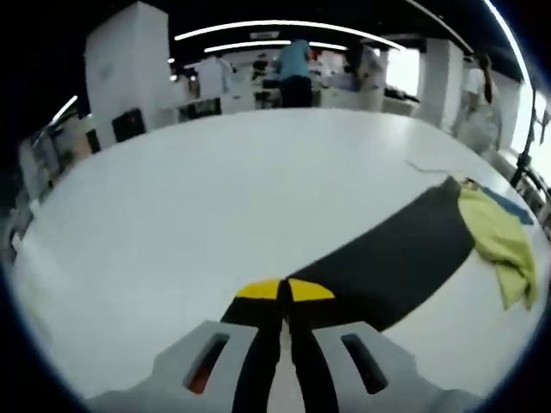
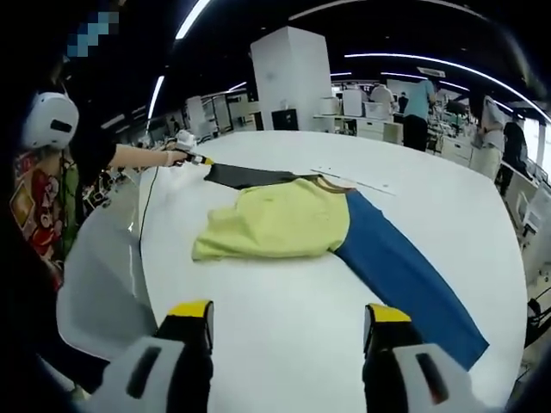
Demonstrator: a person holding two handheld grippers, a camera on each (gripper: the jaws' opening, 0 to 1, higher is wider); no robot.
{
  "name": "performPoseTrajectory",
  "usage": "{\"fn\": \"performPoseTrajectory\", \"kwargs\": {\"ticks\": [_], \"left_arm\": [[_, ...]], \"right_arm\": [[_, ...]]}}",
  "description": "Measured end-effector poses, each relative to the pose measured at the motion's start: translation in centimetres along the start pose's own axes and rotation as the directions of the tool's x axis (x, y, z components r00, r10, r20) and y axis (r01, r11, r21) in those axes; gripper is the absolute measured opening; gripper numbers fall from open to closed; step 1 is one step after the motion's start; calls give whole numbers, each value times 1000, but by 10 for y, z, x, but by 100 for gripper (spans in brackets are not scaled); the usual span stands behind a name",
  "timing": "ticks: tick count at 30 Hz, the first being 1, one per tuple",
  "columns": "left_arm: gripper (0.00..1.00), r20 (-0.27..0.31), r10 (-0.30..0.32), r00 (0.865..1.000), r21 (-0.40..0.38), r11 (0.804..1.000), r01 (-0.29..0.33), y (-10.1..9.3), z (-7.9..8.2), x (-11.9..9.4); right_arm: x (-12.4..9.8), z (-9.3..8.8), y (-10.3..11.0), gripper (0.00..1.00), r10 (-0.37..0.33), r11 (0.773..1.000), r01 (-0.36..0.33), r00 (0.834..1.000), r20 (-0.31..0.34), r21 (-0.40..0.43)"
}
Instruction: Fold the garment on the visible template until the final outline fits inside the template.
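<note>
We log one garment [image 2: 275, 225] on the white tabletop [image 2: 284, 344]: yellow-green body, one black sleeve [image 1: 387, 254], one blue sleeve [image 2: 405, 271]. We cannot make out any template outline. The left gripper [image 1: 284, 291] has its jaws pressed together at the black sleeve's end; whether cloth is caught between them we cannot tell. The right gripper [image 2: 288, 314] hovers near the blue sleeve, jaws spread, holding nothing. We judge the step to be folding the black sleeve inward; next, carry that end across onto the yellow body, then take the blue sleeve.
</note>
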State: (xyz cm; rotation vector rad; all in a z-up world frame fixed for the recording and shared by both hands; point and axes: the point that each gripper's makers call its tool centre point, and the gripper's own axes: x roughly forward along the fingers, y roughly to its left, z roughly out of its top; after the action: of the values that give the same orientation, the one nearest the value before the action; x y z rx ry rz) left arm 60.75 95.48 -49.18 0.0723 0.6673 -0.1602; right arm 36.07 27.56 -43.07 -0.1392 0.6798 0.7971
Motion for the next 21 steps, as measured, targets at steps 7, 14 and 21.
{"fn": "performPoseTrajectory", "kwargs": {"ticks": [7,14,21], "left_arm": [[0,-71,5,997,37,999,-2,3,-14,17],[0,-126,13,992,57,998,-6,6,-24,19],[0,-135,19,991,73,997,-9,6,-27,20]], "right_arm": [[5,1,0,70,2,1000,-2,1000,-15,5],[4,-3,3,70,0,1000,0,1000,-26,0],[7,-2,5,70,2,1000,-2,1000,-23,5]]}}
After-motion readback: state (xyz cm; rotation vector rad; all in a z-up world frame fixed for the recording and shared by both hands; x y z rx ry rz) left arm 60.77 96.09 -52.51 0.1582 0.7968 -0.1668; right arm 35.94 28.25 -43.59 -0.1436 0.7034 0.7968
